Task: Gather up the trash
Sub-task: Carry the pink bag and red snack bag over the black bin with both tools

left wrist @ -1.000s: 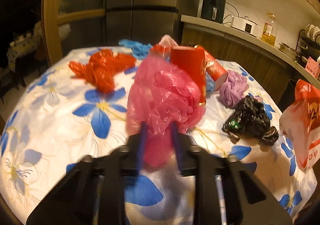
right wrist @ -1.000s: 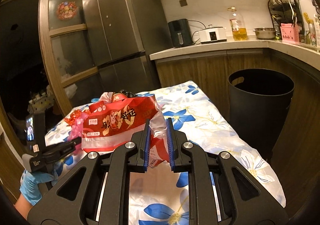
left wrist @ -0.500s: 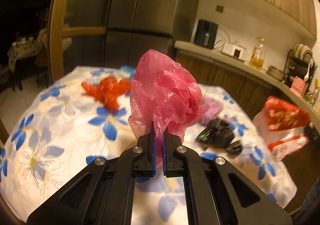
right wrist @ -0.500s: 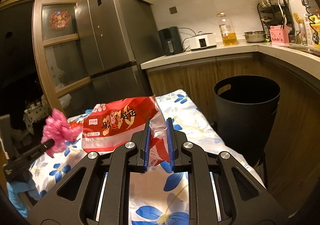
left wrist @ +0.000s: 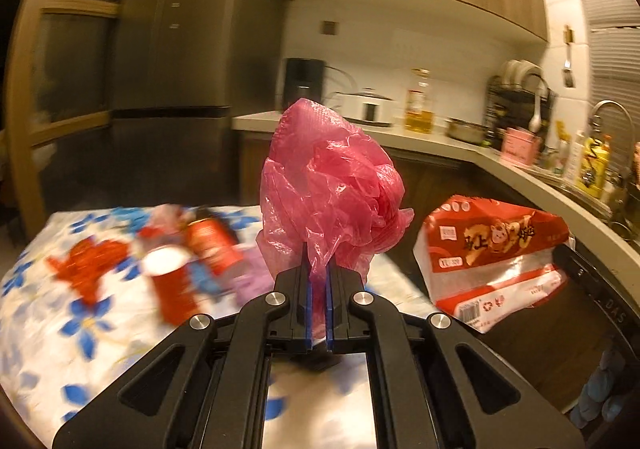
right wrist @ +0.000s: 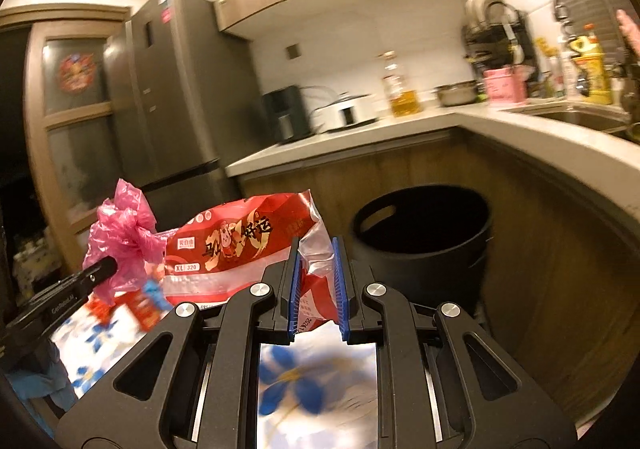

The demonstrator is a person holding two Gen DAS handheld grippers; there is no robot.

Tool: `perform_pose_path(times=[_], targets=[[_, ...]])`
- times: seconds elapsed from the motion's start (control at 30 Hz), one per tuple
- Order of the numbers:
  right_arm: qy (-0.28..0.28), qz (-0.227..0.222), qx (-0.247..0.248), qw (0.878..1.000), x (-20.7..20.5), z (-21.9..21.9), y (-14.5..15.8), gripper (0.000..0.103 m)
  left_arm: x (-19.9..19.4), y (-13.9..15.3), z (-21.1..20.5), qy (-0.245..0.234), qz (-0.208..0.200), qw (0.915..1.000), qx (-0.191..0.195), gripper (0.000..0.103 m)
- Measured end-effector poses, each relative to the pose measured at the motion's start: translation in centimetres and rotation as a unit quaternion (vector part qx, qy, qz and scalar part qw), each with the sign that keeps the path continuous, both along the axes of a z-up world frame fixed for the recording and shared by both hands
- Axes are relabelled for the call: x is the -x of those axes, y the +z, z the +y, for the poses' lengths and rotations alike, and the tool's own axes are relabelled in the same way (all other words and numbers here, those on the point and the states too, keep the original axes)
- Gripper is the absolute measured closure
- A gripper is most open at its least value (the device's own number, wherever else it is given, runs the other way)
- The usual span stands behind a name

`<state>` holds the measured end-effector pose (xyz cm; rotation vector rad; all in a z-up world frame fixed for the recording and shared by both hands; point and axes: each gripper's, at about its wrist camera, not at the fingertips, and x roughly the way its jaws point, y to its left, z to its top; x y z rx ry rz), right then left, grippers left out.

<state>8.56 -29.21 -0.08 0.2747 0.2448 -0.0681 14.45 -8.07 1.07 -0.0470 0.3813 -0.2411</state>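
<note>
While both grippers are held up above the table (left wrist: 48, 313), the right gripper (right wrist: 318, 289) pinches a red wrapper (right wrist: 240, 245) just left of the black bin (right wrist: 424, 237), and the left gripper (left wrist: 318, 301) clamps a pink bag (left wrist: 332, 189) left of the wrapper.

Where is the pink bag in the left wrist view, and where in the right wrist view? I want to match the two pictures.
Left wrist view: the pink bag is at centre, pinched upright in the left gripper.
Right wrist view: the same bag is at the left edge, at mid-height, left of the red package.
Shared landmark: the oil bottle on the counter.
</note>
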Motion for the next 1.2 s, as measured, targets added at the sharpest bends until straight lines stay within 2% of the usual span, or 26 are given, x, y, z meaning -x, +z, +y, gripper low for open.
perform_pose_path(times=[0.27, 0.43, 0.7, 1.2], targets=[[-0.121, -0.032, 0.023, 0.992, -2.3, -6.1, 1.8, 0.088, -5.0, 1.0, -8.0, -0.060, -0.015, 0.9981, -0.001, 0.099], [-0.172, -0.043, 0.040, 0.983, -4.4, -8.5, 2.3, 0.088, -7.7, 1.4, -12.1, -0.087, -0.016, 0.9959, 0.019, 0.099], [-0.203, -0.027, 0.050, 0.978, -7.1, -11.1, 1.7, 0.088, -10.6, 0.2, -17.1, -0.112, -0.008, 0.9936, 0.011, 0.099], [-0.210, -0.017, 0.051, 0.976, -9.3, -13.0, 0.7, 0.088, -13.2, -2.5, -21.8, -0.173, 0.024, 0.9846, 0.005, 0.099]])
